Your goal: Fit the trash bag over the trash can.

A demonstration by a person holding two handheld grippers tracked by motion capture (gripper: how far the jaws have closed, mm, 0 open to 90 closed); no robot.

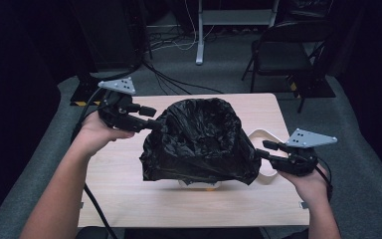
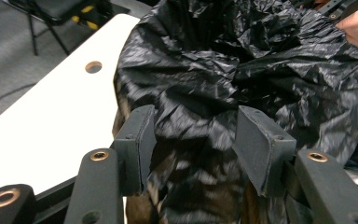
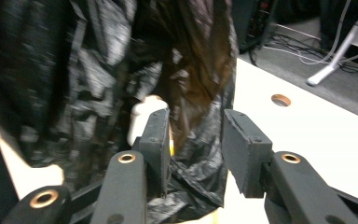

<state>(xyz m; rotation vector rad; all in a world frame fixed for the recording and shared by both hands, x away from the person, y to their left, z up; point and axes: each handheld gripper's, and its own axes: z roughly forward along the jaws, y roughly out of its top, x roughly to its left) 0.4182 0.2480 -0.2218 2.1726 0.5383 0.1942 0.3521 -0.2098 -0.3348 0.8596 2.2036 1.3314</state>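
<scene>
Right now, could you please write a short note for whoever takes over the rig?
Left tongs: open, with the black bin bag between the pads at its left side.
Right tongs: open, with a fold of bag between the jaws at the bag's right side.
Things: the bag, mouth open upward, is draped over a white container mid-table; only the container's base shows below the bag's hem.
Done: bag pulled over the container.
Left: probably tug the hem down evenly, then let go.
</scene>
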